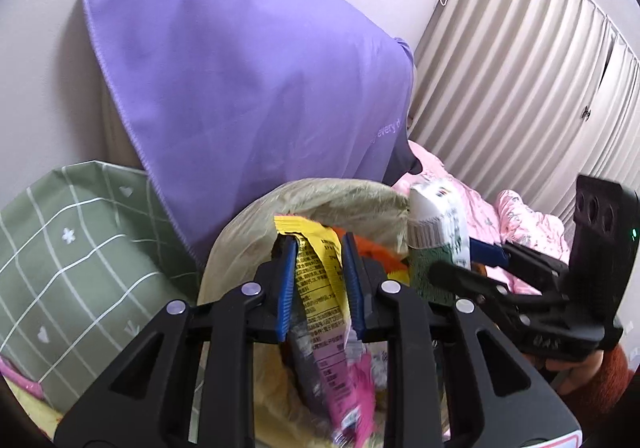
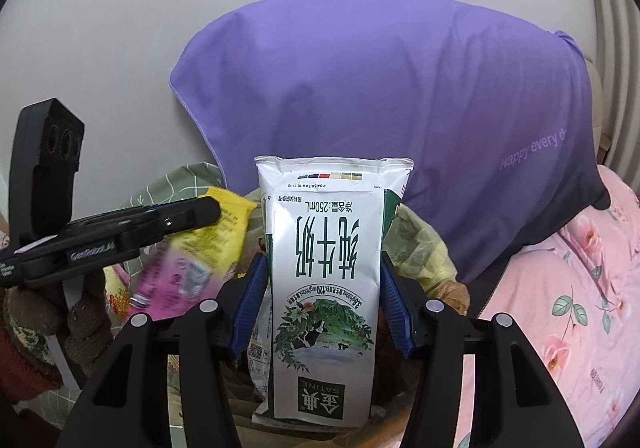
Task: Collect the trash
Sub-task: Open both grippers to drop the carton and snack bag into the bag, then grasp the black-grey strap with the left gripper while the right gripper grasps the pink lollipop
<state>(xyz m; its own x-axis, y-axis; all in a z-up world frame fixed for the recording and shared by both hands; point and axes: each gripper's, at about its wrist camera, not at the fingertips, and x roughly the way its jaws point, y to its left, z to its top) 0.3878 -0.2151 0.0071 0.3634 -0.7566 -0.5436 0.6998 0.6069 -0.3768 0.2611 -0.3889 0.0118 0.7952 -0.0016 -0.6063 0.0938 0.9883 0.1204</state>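
My left gripper (image 1: 319, 280) is shut on a yellow and pink snack wrapper (image 1: 322, 288), held above the mouth of a pale yellow-green trash bag (image 1: 320, 196). The wrapper hangs down between the blue pads, and it also shows in the right wrist view (image 2: 204, 252). My right gripper (image 2: 324, 300) is shut on a white and green milk carton (image 2: 326, 268), held upside down just right of the wrapper. The carton (image 1: 436, 224) and right gripper (image 1: 472, 264) show in the left wrist view too. The bag (image 2: 420, 248) lies behind the carton.
A purple cloth-covered pillow (image 1: 248, 68) leans on the wall behind the bag. A green checked pillow (image 1: 72, 260) lies at the left. A pink floral quilt (image 2: 572, 308) covers the bed at the right. Beige curtains (image 1: 520, 68) hang at the far right.
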